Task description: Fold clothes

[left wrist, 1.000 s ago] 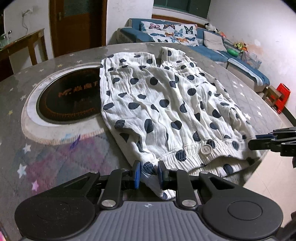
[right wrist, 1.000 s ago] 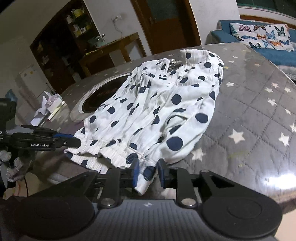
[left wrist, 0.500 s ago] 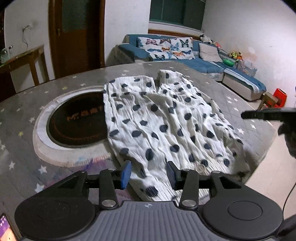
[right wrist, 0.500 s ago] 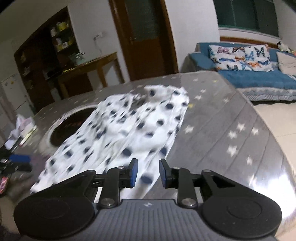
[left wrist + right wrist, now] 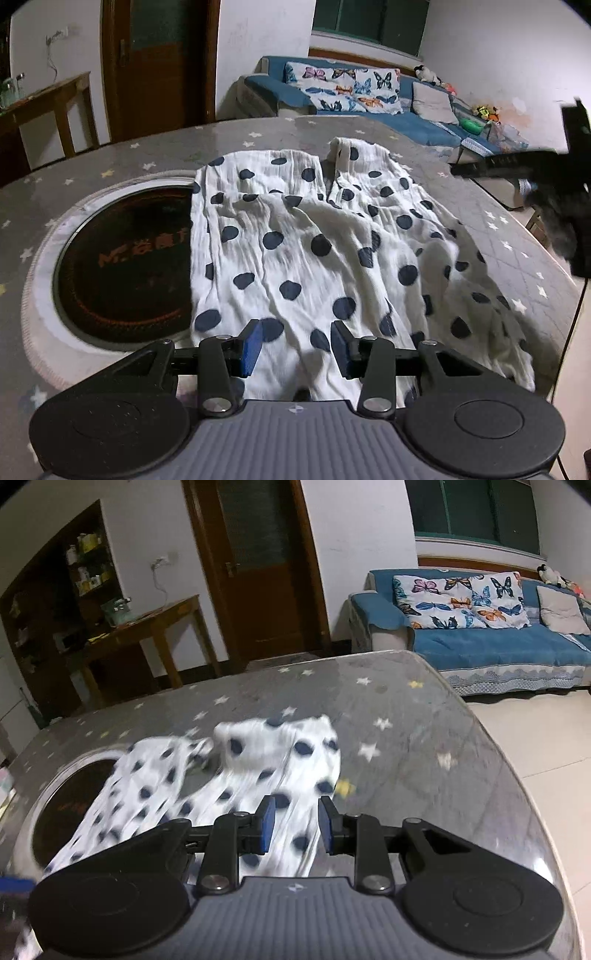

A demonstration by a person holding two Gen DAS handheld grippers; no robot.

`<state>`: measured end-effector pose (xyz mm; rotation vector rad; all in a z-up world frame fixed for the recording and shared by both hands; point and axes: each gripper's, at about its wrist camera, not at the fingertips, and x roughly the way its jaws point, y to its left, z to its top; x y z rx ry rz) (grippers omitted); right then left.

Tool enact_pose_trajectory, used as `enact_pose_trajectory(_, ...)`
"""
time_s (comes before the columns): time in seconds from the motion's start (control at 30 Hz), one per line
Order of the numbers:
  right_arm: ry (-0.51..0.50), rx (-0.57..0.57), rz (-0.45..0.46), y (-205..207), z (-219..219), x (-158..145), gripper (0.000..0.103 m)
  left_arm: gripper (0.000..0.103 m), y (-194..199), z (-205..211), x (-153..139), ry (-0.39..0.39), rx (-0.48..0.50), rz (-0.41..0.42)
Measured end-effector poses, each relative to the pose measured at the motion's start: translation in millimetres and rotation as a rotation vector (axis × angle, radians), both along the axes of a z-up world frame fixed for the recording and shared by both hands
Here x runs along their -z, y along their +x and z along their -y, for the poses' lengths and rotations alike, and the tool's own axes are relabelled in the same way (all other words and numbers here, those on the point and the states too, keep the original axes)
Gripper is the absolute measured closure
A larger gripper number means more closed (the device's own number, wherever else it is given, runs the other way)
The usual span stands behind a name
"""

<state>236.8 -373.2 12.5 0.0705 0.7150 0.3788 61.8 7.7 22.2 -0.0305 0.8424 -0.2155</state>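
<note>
A white garment with dark blue dots (image 5: 306, 258) lies spread on the round grey table (image 5: 110, 158), its near hem hanging over the edge. My left gripper (image 5: 295, 347) hovers over the near part of the cloth, open, its blue pads apart and pressing on nothing. In the left wrist view my right gripper (image 5: 517, 162) shows as a dark blurred shape out to the right, above the table's edge. In the right wrist view the right gripper (image 5: 297, 823) stands open over one end of the blurred garment (image 5: 258, 775), nothing pinched between its pads.
A dark round hob with a pale ring (image 5: 122, 258) is set in the table, left of the cloth. Beyond the table (image 5: 424, 757) stand a blue sofa with butterfly cushions (image 5: 480, 642), a wooden side table (image 5: 147, 627) and a brown door (image 5: 258, 561).
Both grippers have let go of the garment's near hem. The left jaws have opened and drawn back. The right gripper has swung away to the right, along the table's edge.
</note>
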Motion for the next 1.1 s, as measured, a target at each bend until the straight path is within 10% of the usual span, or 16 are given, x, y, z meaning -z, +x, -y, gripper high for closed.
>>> enact_pose_trajectory(0.53, -0.014, -0.044, -0.078, 142.2, -41.1, 48.5, 0.071, 0.058, 37.5, 2.6, 19.3, 0.007, 0.018, -0.066)
enact_pose_trajectory(1.1, -0.271, 0.145, -0.020, 145.3, -38.5, 51.6, 0.079, 0.058, 42.9, 0.6, 22.8, 0.006, 0.018, -0.060)
